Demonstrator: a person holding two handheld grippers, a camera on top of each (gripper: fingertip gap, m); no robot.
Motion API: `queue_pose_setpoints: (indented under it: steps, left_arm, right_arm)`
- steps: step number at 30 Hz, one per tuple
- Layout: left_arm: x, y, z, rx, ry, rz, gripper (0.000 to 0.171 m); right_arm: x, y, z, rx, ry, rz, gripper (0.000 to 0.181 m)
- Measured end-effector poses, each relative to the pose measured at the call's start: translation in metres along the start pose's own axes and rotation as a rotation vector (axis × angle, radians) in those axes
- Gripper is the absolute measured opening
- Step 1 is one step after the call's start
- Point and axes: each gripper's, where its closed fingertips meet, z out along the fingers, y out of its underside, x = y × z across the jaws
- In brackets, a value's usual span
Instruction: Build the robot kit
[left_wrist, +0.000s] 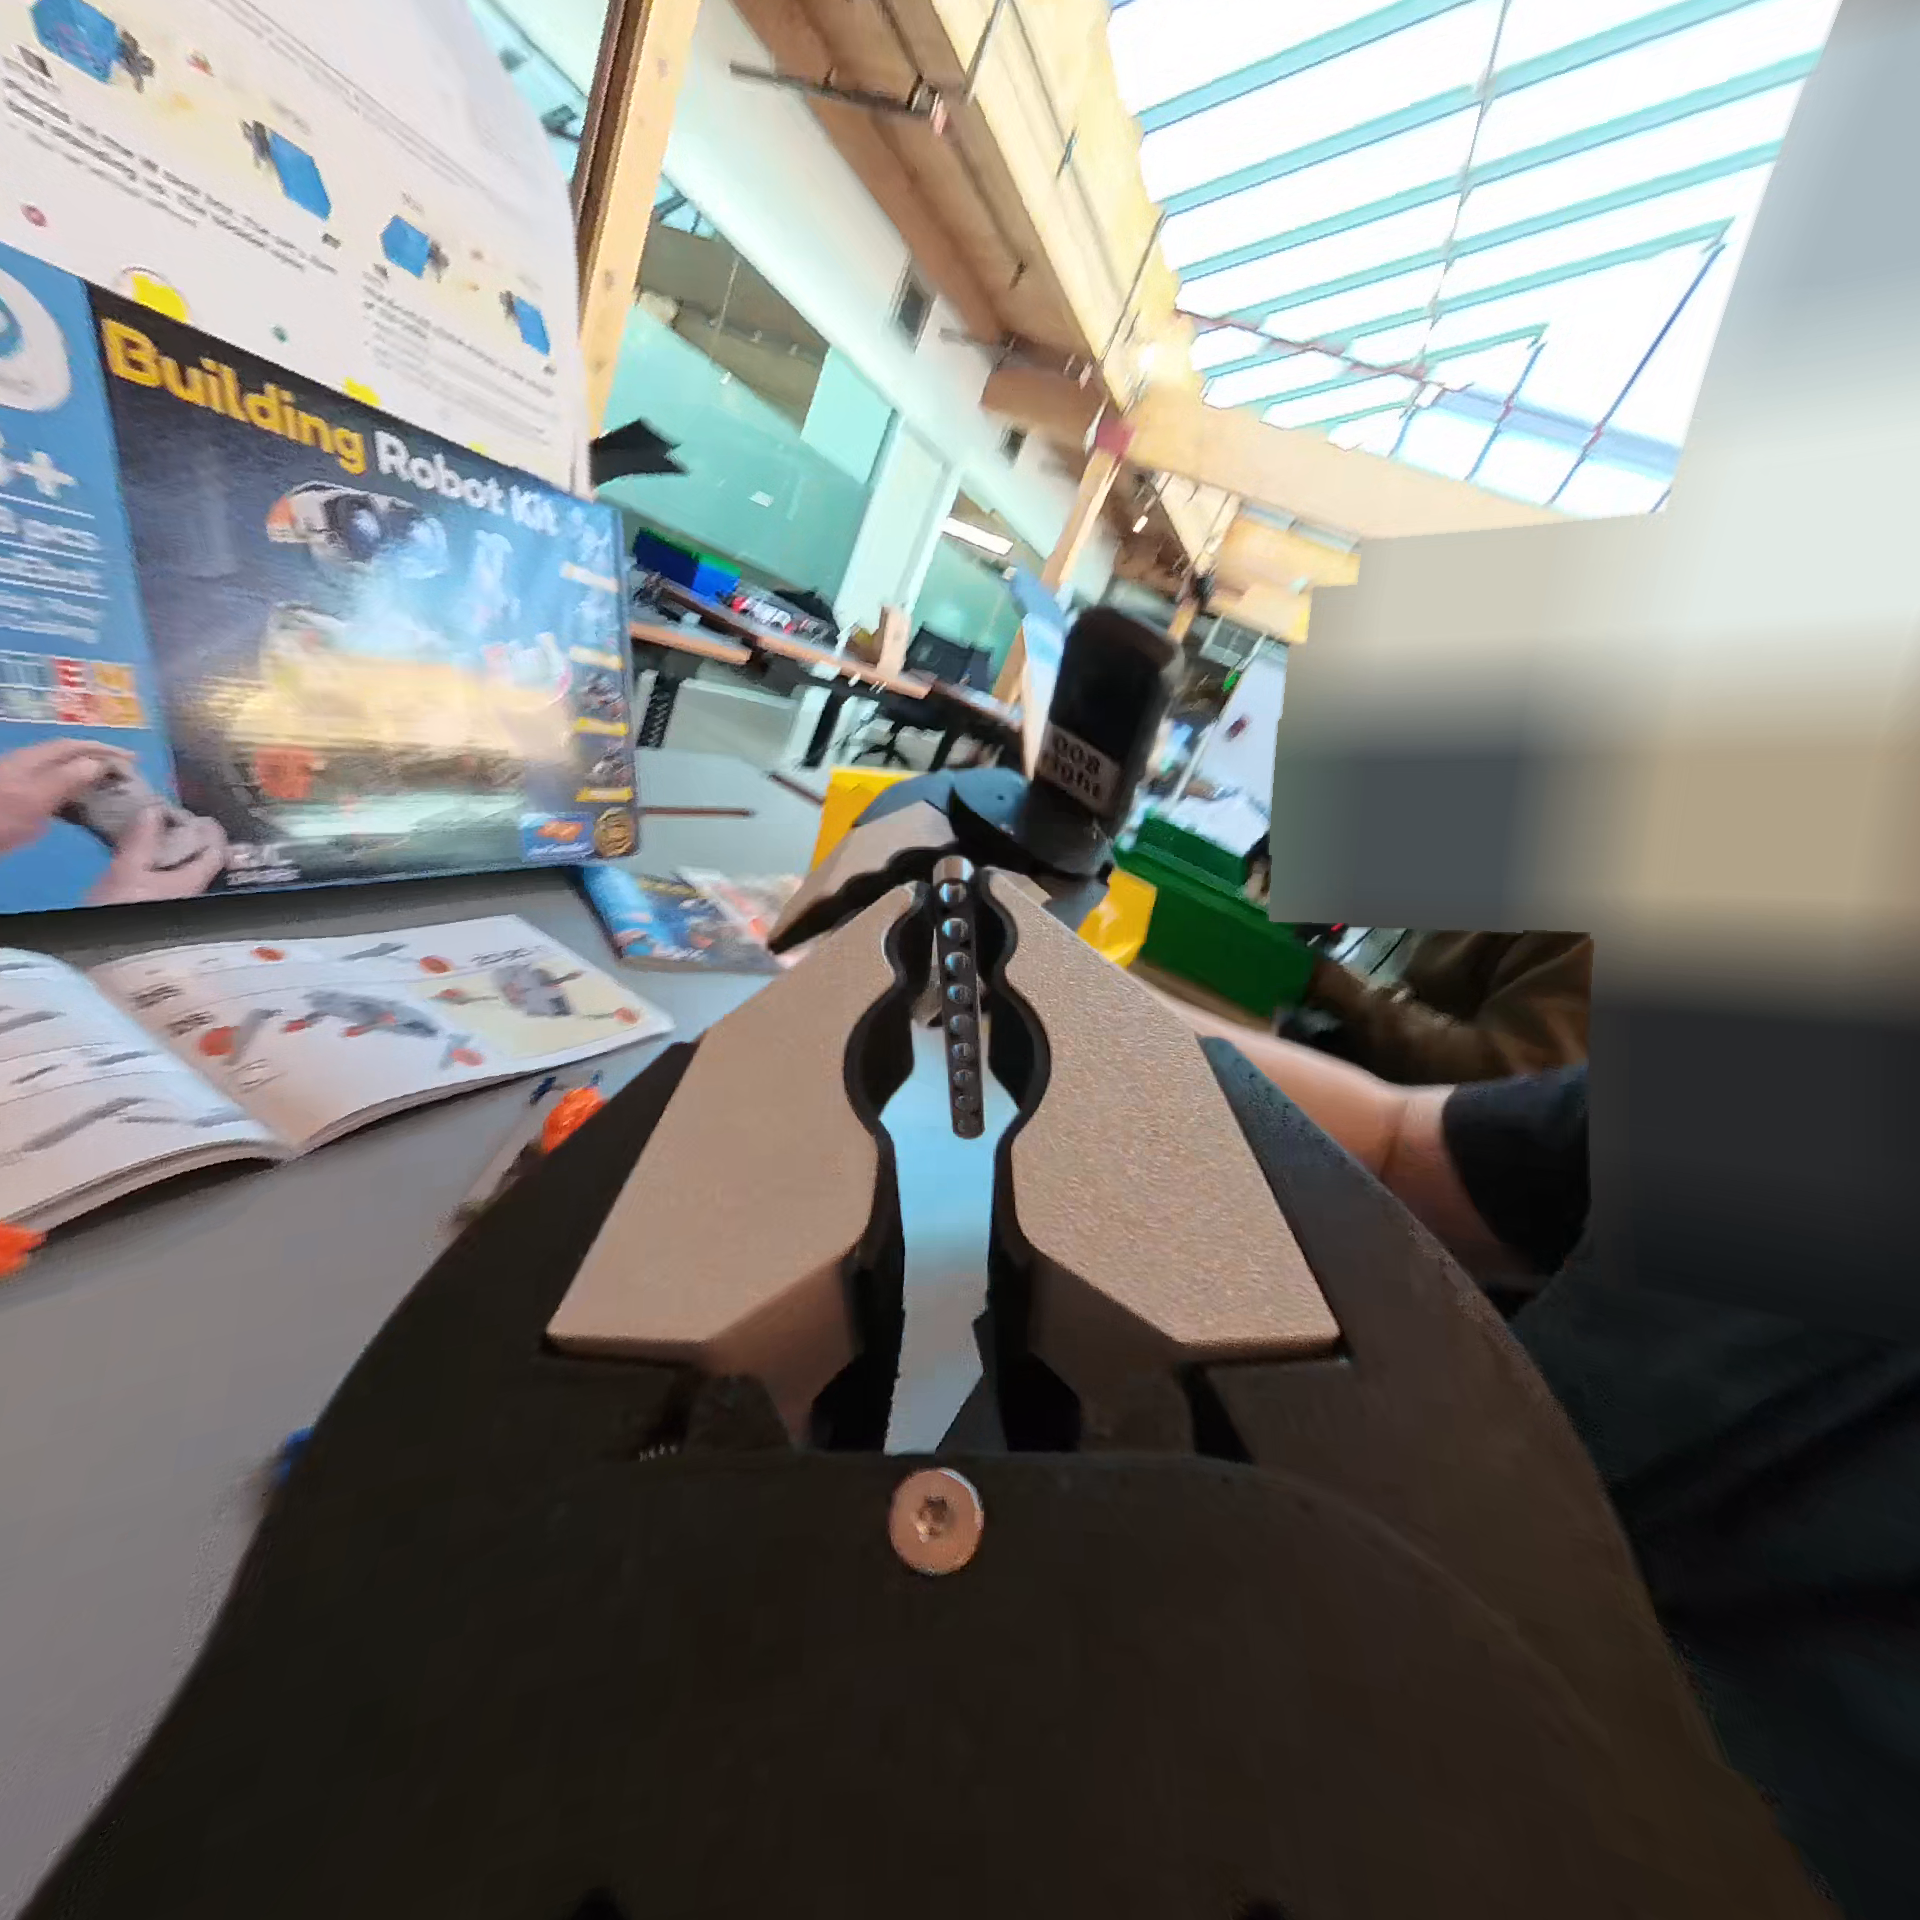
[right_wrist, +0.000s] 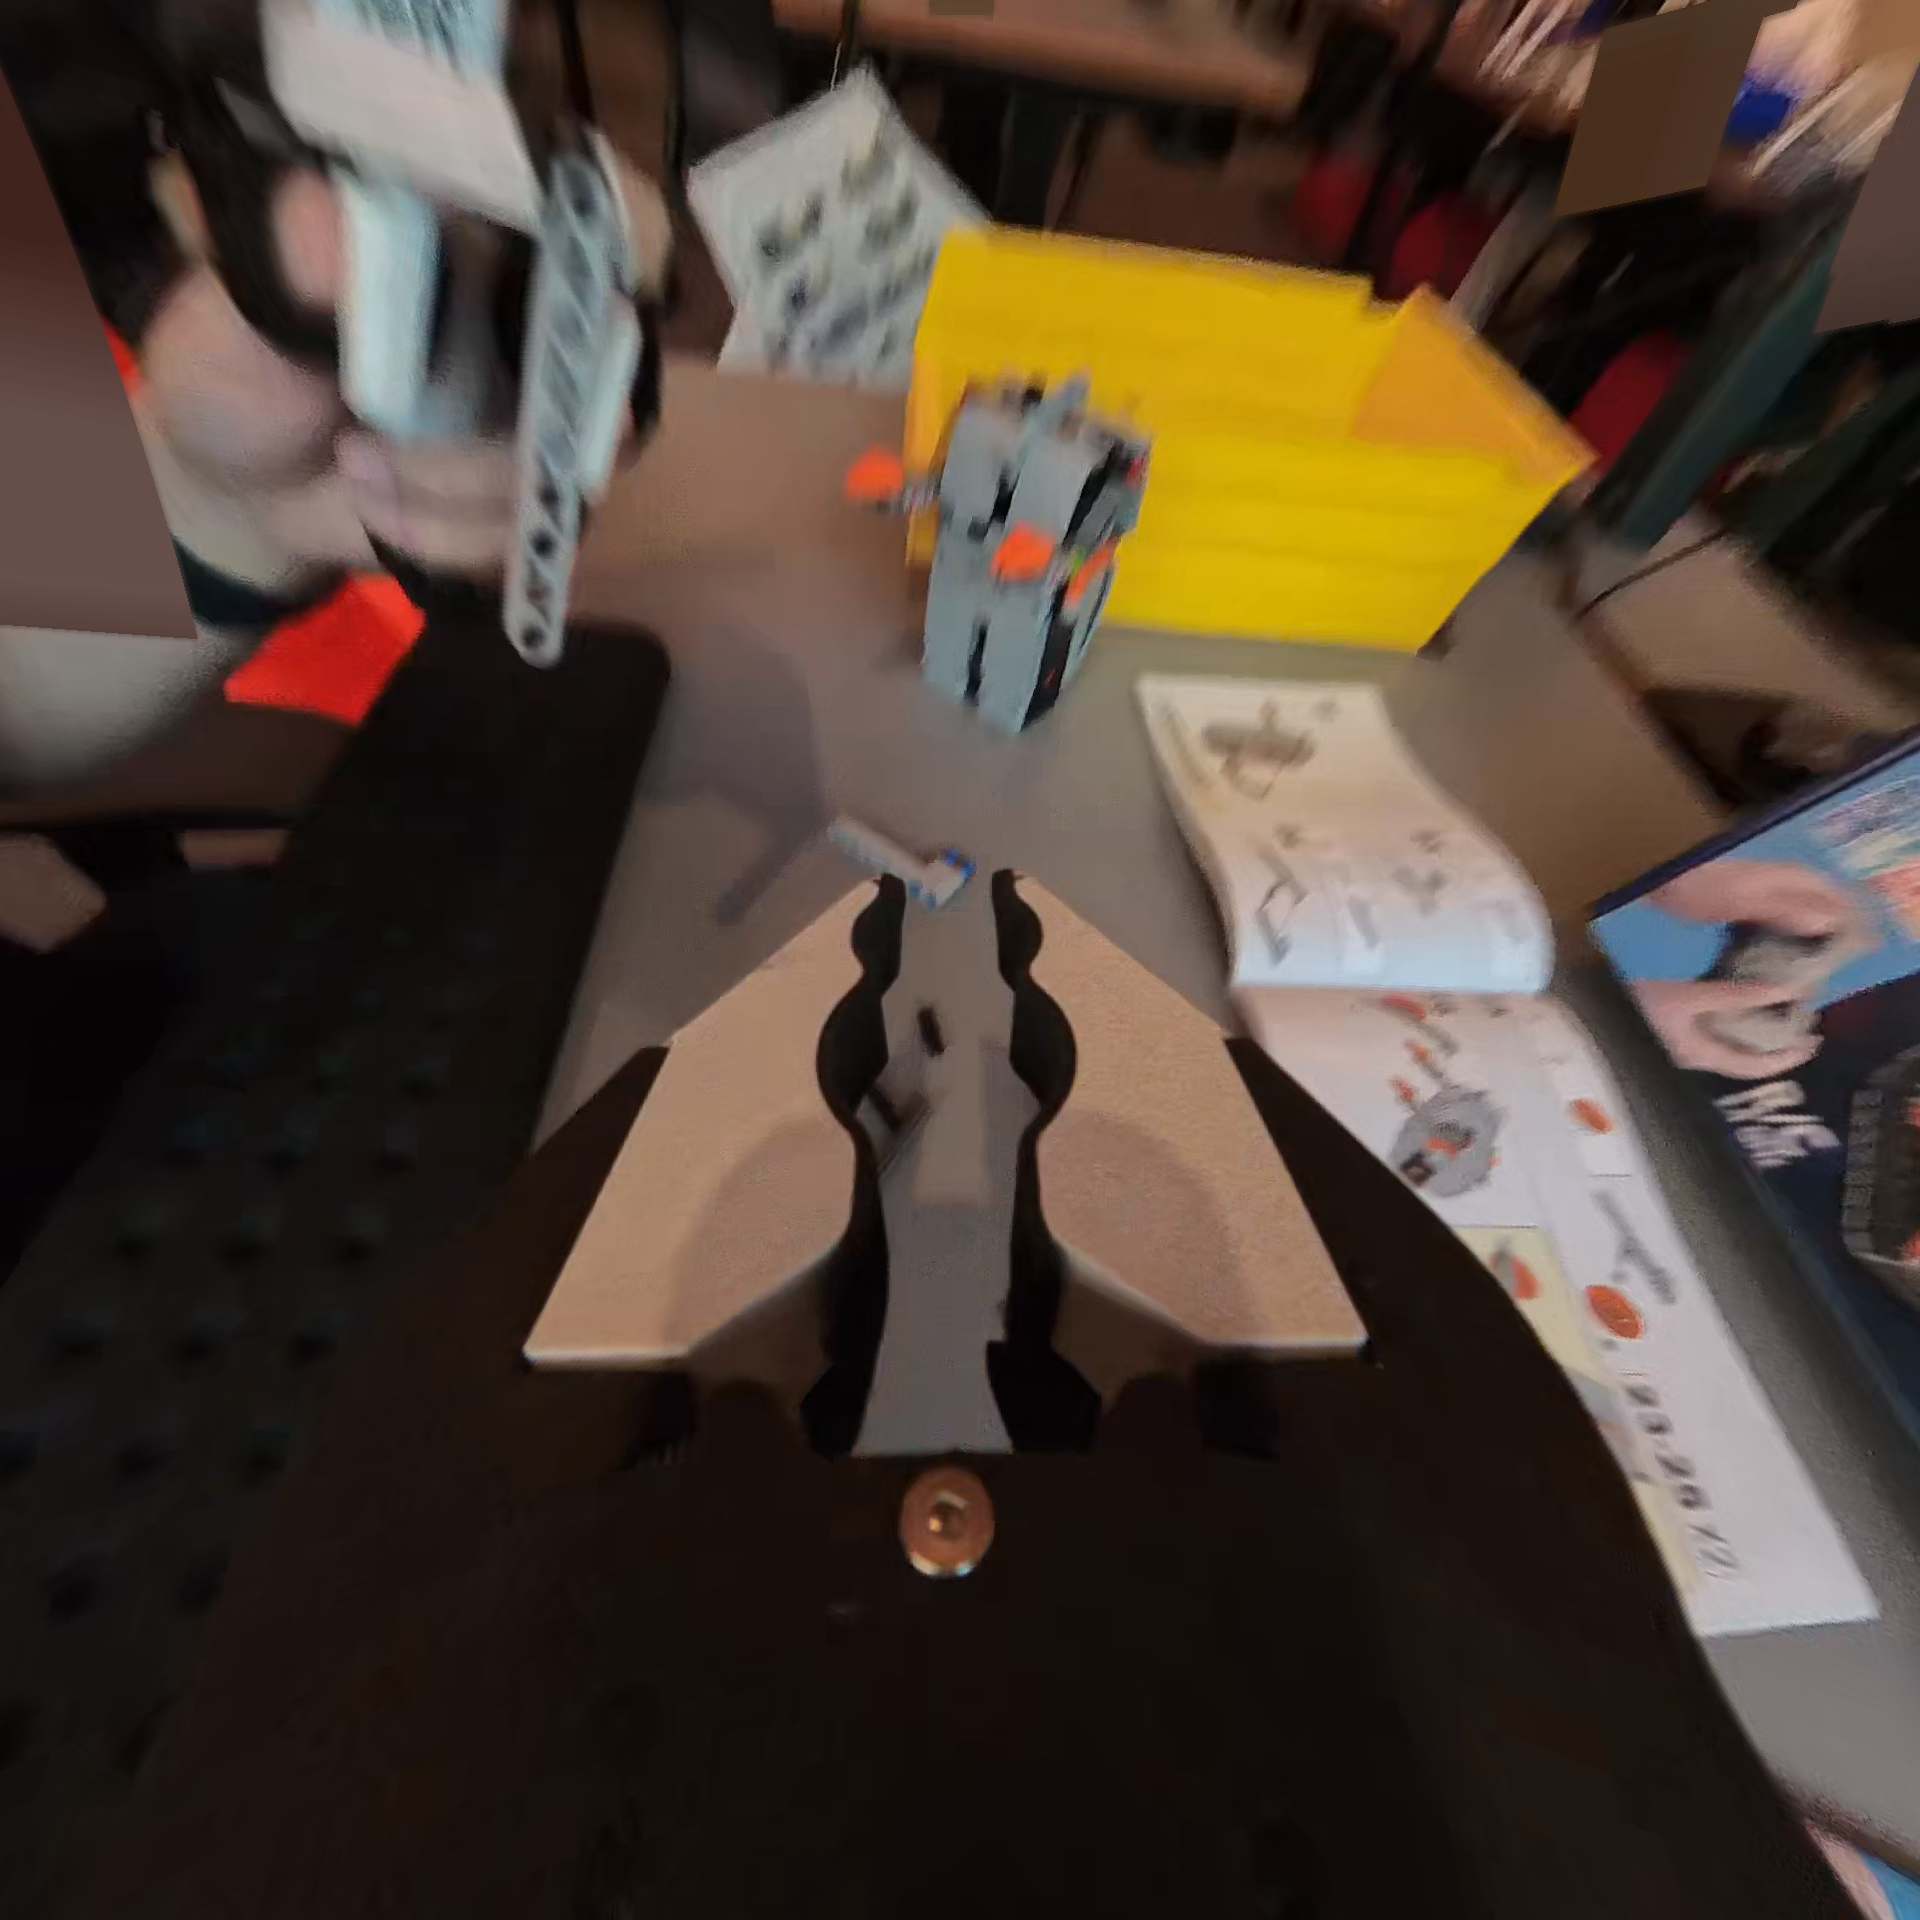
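Grey table carries the kit spread out. Largest first: yellow bin at the far side, then the blue kit box standing on edge, an open instruction booklet beside it.

In front of the bin stands a grey-and-orange model, partly built by the look of it; how much remains cannot be judged from here.

Left tool is raised off the table, pressed together on a thin dark beam with holes, which runs lengthwise between its fingers. The right view shows that beam hanging in the air, well apart from the model.

Right tool is spread and holds nothing. It hovers low, with a small grey-and-blue part lying on the table just at its tips. View blurred; contact uncertain.
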Motion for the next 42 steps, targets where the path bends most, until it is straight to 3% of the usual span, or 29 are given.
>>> queue_pose_setpoints:
  steps: [3, 7, 14, 17, 21, 23, 27, 33, 42]
  left_arm:
    - [0.004, 0.003, -0.013, -0.070, -0.027, 0.014, 0.006]
    - [0.004, 0.010, -0.028, -0.092, -0.032, -0.108, 0.006]
    - [0.003, 0.016, -0.040, -0.086, 0.031, -0.221, 0.006]
    - [0.002, 0.019, -0.038, -0.084, 0.033, -0.224, 0.006]
    - [-0.007, 0.035, -0.034, -0.128, 0.015, -0.268, 0.006]
    - [-0.017, 0.047, -0.030, -0.150, -0.003, -0.343, 0.006]
    - [-0.024, 0.079, -0.011, -0.239, -0.019, -0.504, 0.006]
    - [-0.020, 0.105, 0.020, -0.318, 0.011, -0.539, 0.006]
    - [-0.013, 0.106, 0.032, -0.272, 0.070, -0.566, 0.006]
  right_arm:
    - [-0.006, 0.038, 0.039, -0.155, -0.061, 0.014, 0.016]
    - [-0.010, 0.079, 0.064, -0.321, -0.086, 0.017, 0.018]
    - [-0.011, 0.096, 0.072, -0.358, -0.088, 0.100, 0.019]
    - [-0.010, 0.095, 0.072, -0.327, -0.112, 0.188, 0.018]
    - [-0.010, 0.096, 0.071, -0.317, -0.122, 0.211, 0.005]
    - [-0.010, 0.085, 0.062, -0.299, -0.068, 0.106, 0.005]
    - [-0.037, 0.025, 0.024, -0.085, 0.043, -0.143, 0.003]
    - [-0.047, 0.022, 0.001, -0.014, 0.170, -0.205, 0.002]
    - [-0.050, 0.010, -0.010, -0.004, 0.264, -0.271, 0.002]
